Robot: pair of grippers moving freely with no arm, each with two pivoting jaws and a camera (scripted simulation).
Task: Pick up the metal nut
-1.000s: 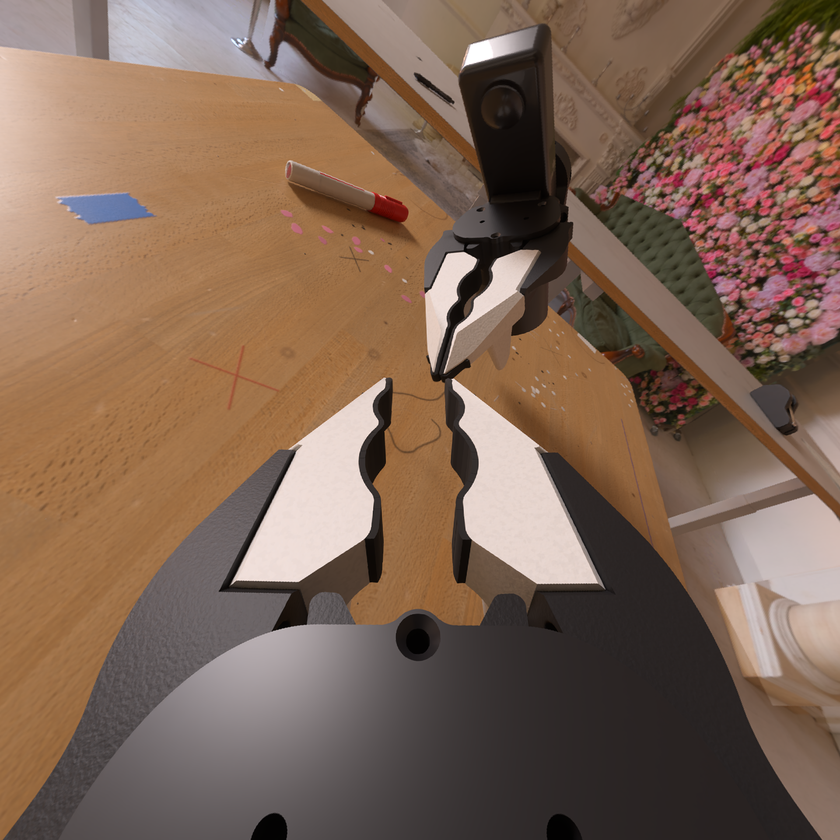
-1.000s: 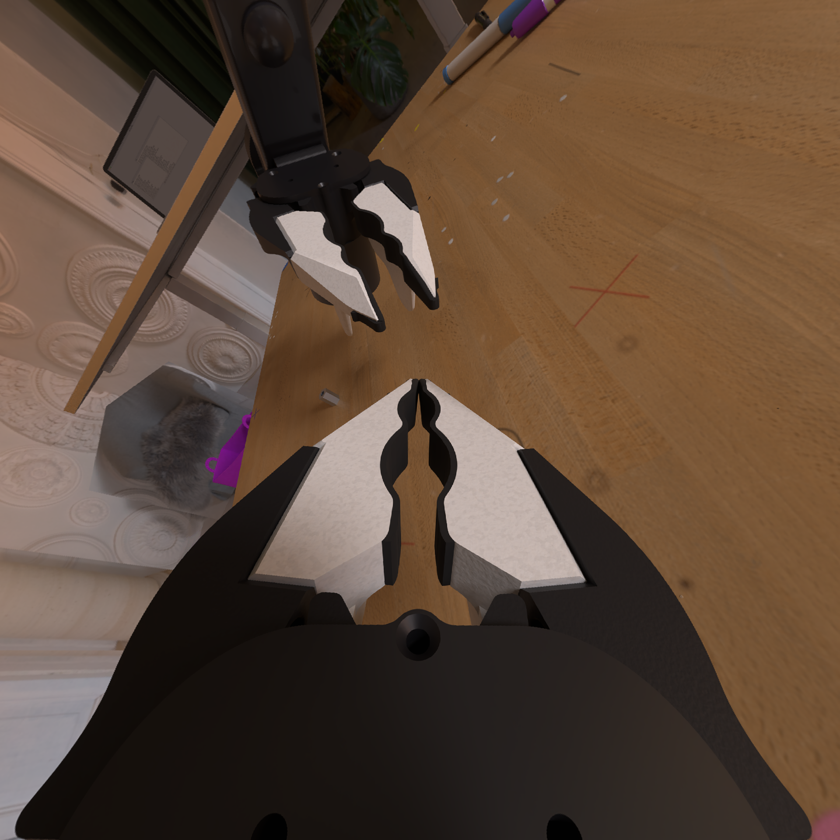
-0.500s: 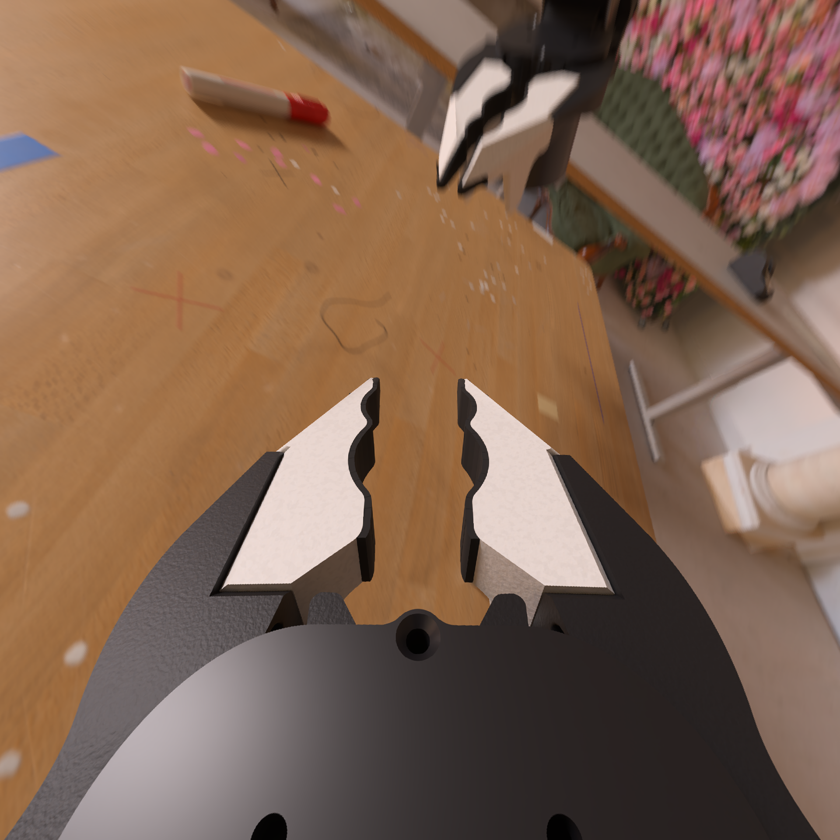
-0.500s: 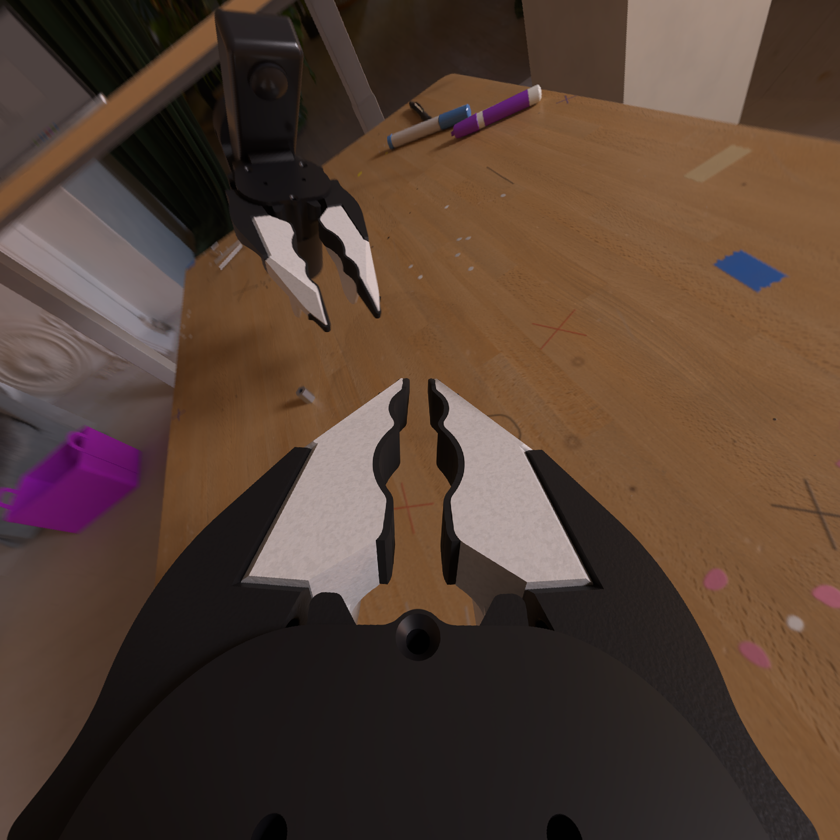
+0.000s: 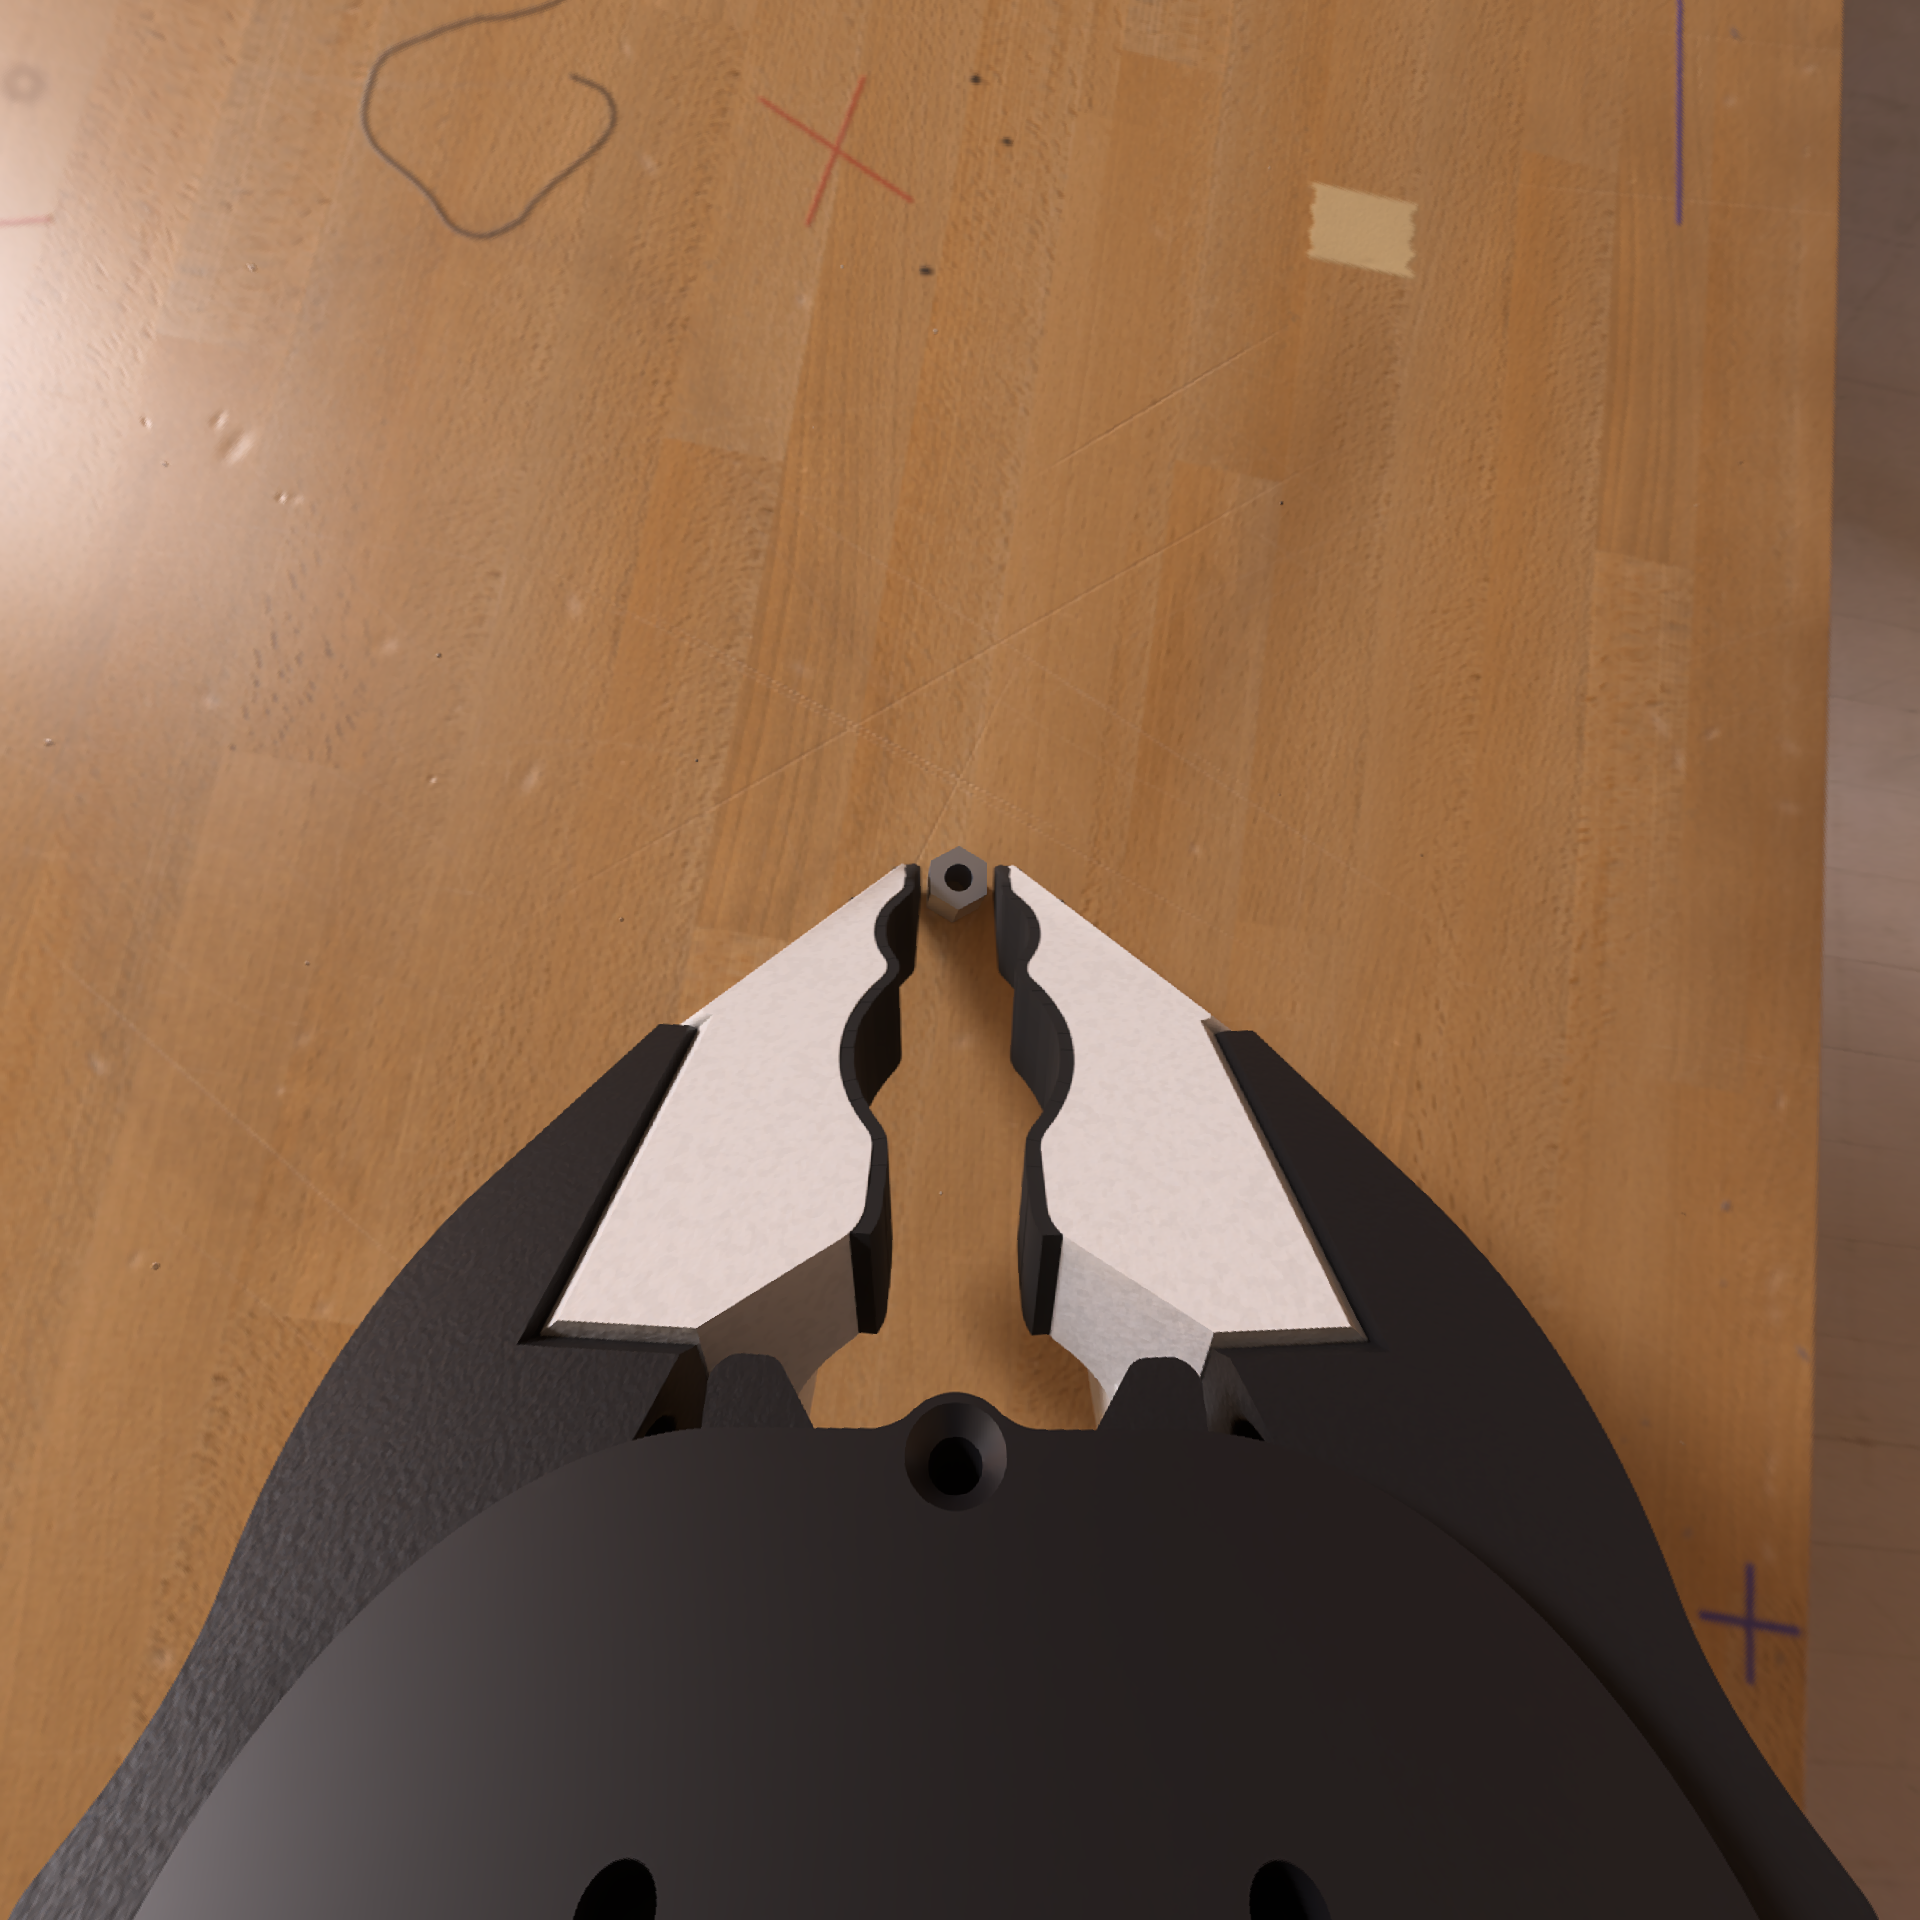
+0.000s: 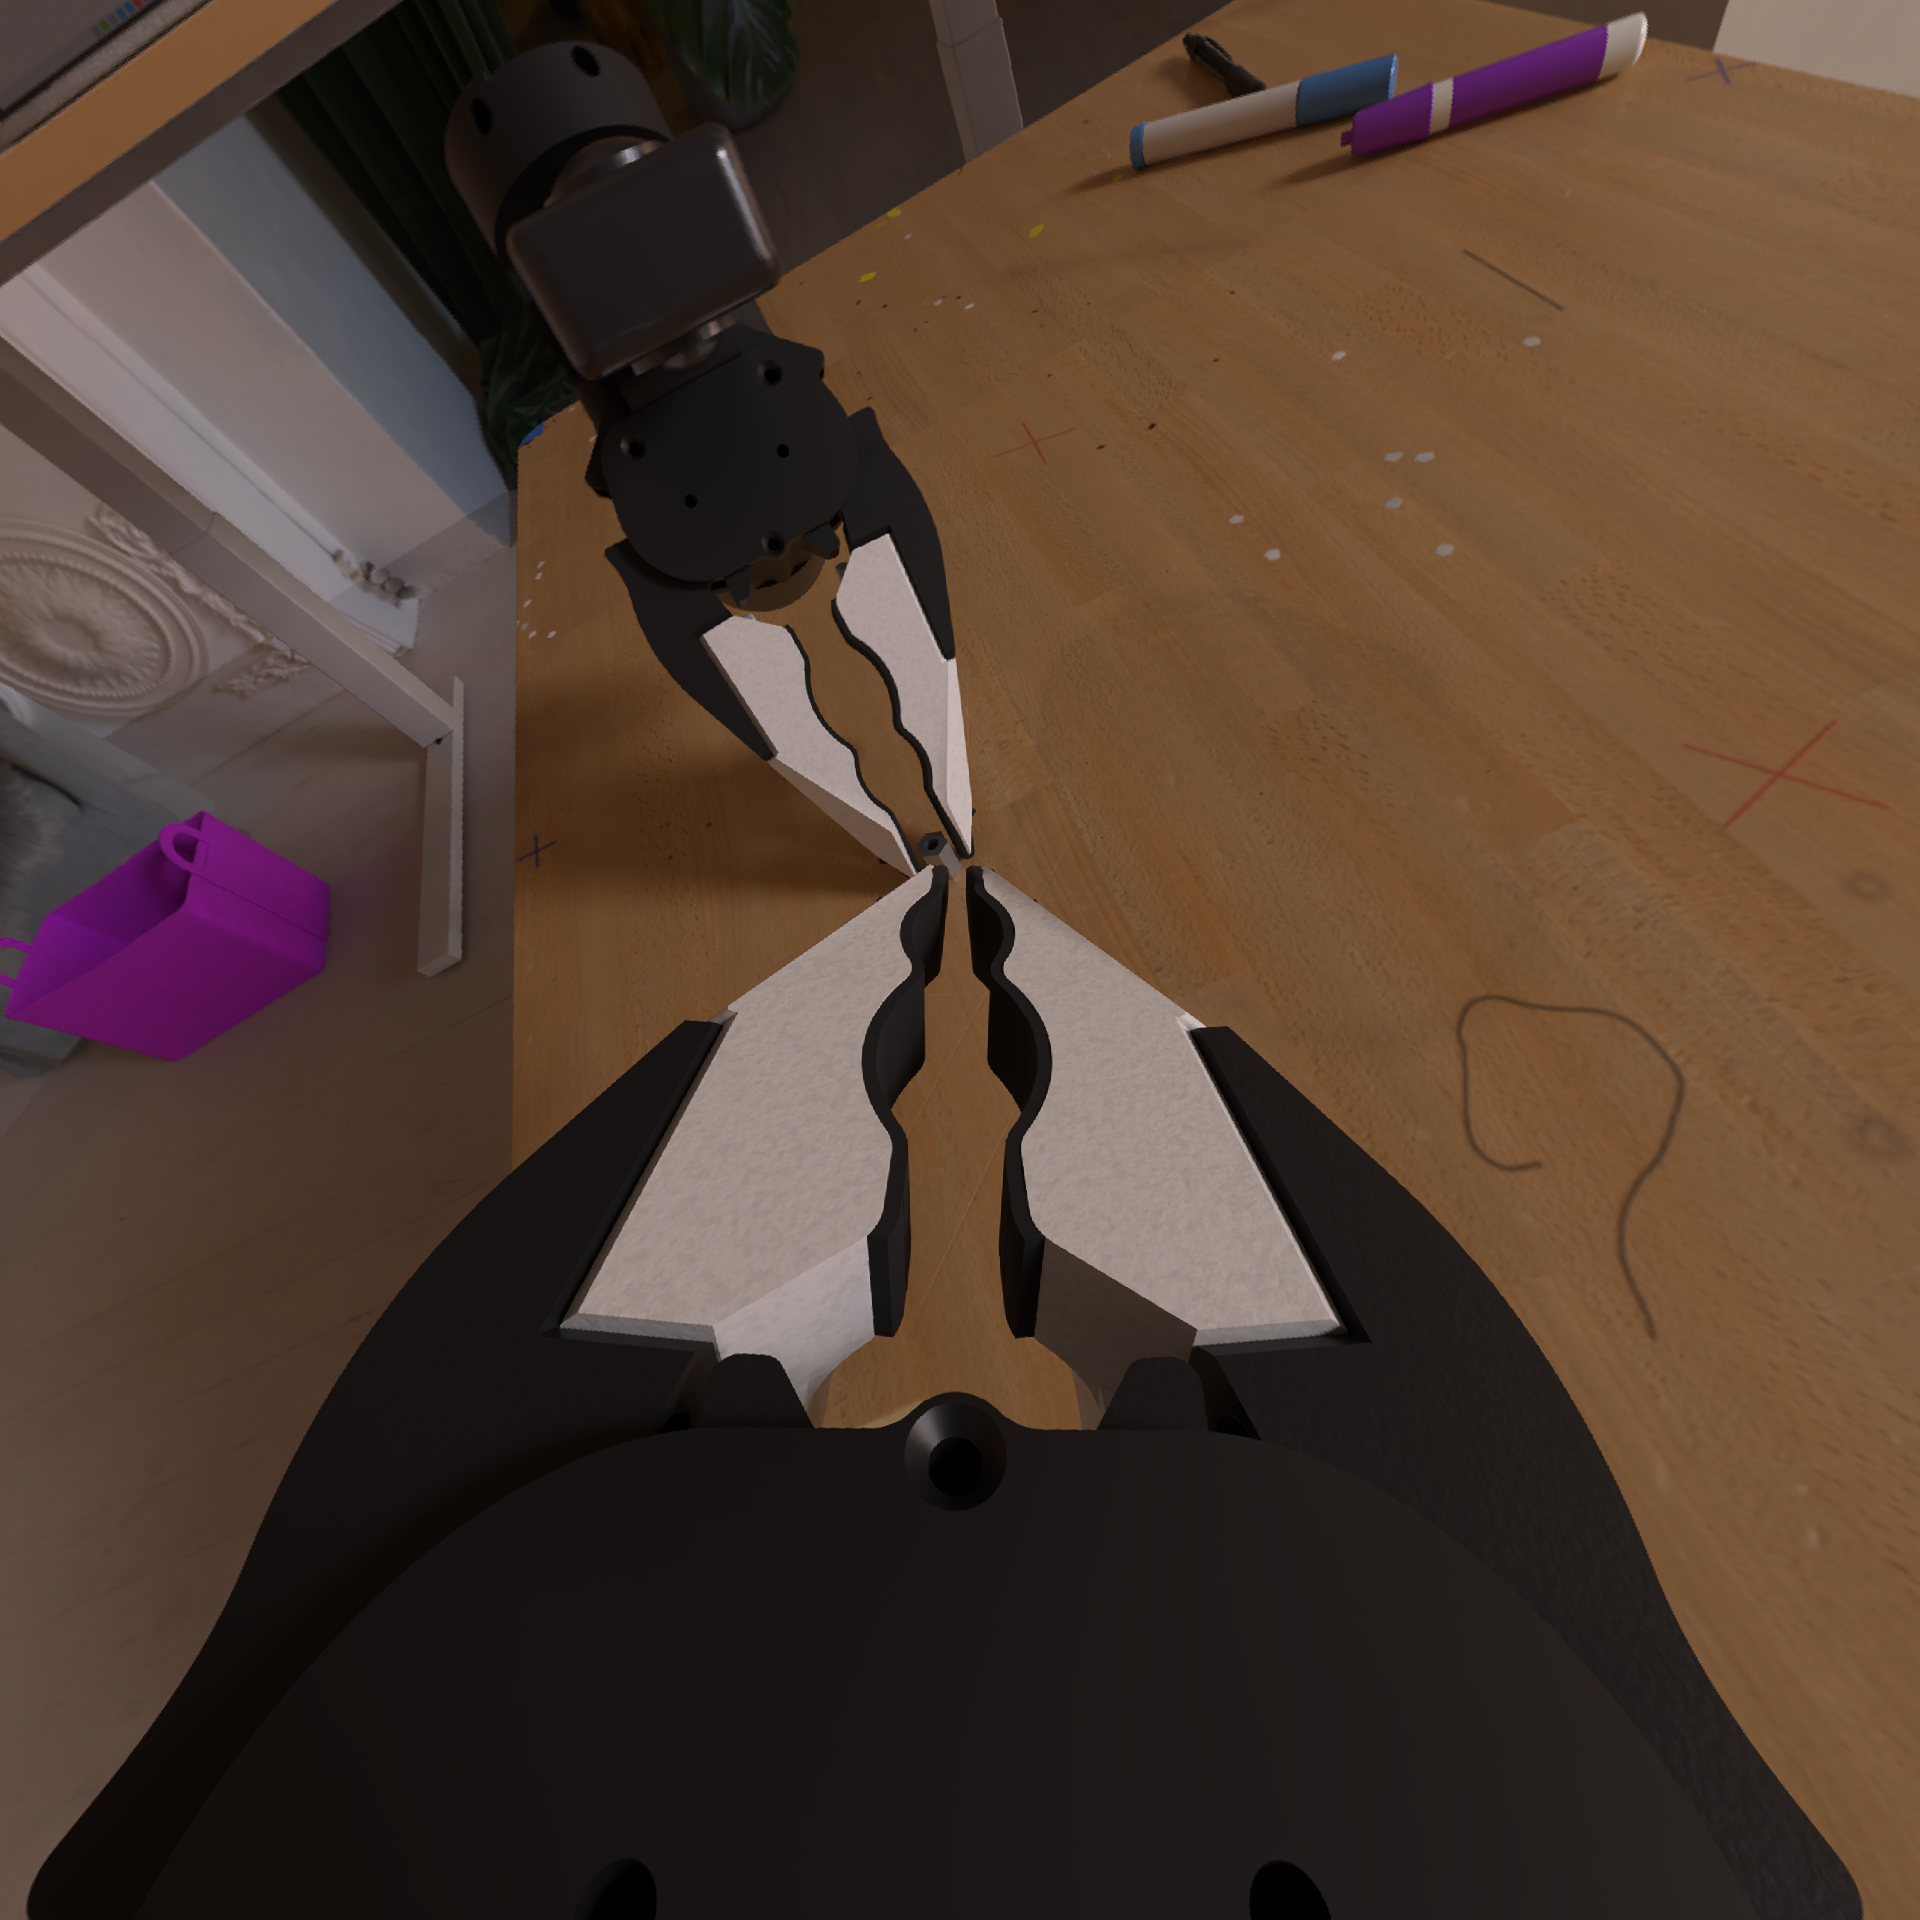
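The metal nut [image 5: 956,883] is small, grey and hexagonal, and lies flat on the wooden table [image 5: 1247,623]. My left gripper [image 5: 957,879] points down at the table with its fingertips on either side of the nut. The jaws are narrow, with a thin gap showing on each side of the nut. The right wrist view shows the nut [image 6: 932,844] between the left gripper's tips [image 6: 940,852]. My right gripper [image 6: 956,878] hovers just short of the nut, its jaws almost together and empty. It is not in the left wrist view.
The table edge [image 5: 1829,727] runs close on the right of the nut; in the right wrist view it [image 6: 516,935] is on the left. A purple bag [image 6: 177,945] sits on the floor. A blue marker [image 6: 1262,109] and a purple marker [image 6: 1496,78] lie far off. A tape piece [image 5: 1361,229] is on the wood.
My left gripper has tipped downward and come down over the nut, and its jaws have narrowed around it. My right gripper has moved in close to the left gripper's tips.
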